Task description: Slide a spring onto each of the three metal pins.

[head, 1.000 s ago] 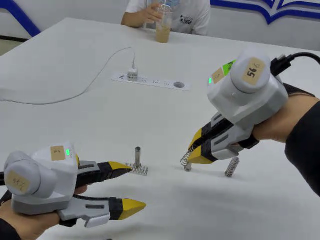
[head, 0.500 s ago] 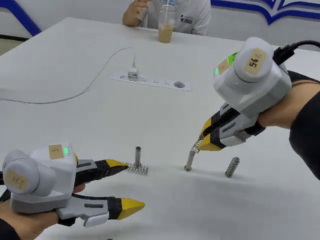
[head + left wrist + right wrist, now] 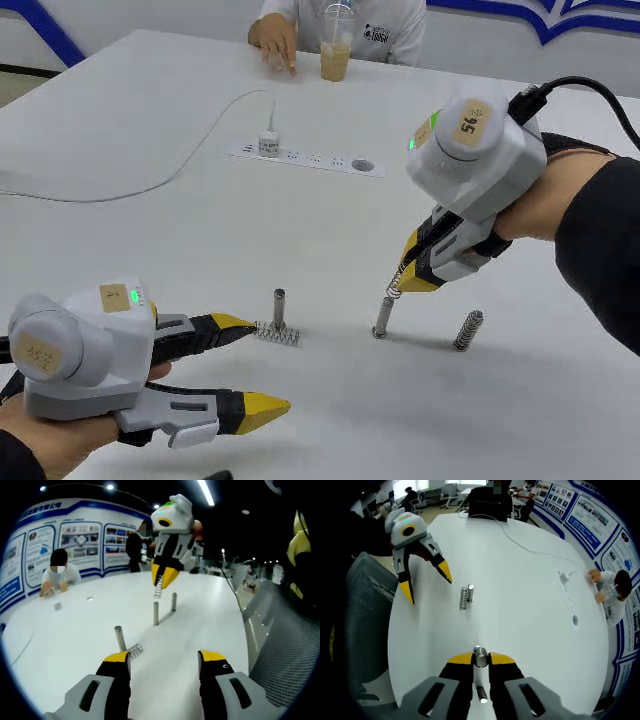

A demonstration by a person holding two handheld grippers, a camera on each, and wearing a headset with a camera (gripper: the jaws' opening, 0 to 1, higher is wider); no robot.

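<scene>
1. White counter (image 3: 150, 250) spreads across the head view. A power strip (image 3: 300, 160) lies toward its far end, where a seated person rests a hand (image 3: 280, 45) beside a cup (image 3: 335, 60).
2. Low on the left of the same view, the left tool (image 3: 255, 365) lies roughly level over the counter, its jaws spread wide with nothing between them. Its upper yellow tip is just beside the loose spring (image 3: 277, 335), which lies flat at the foot of the upright left pin (image 3: 279, 308).
3. The right tool (image 3: 405, 283) points steeply down, its jaws pinched on the held spring (image 3: 393, 290). The spring's lower end meets the top of the upright middle pin (image 3: 384, 317); whether it has gone over the pin cannot be told.
4. Farther right, the fitted spring (image 3: 468, 330) stands sleeved on the right pin (image 3: 474, 316).
5. In the left gripper view, the left tool (image 3: 165, 657) shows both yellow tips parted and empty. The left pin (image 3: 120, 637) and the loose spring (image 3: 134, 650) sit just beyond the left-hand tip. Past them the right tool (image 3: 162, 577) hangs its spring (image 3: 159, 587) over the middle pin (image 3: 156, 614).
6. In the right gripper view, the right tool (image 3: 481, 659) has its tips closed against the held spring (image 3: 480, 655). Across the counter the left tool (image 3: 429, 590) is spread open near the left pin (image 3: 470, 592), with the loose spring (image 3: 464, 598) touching that pin.
</scene>
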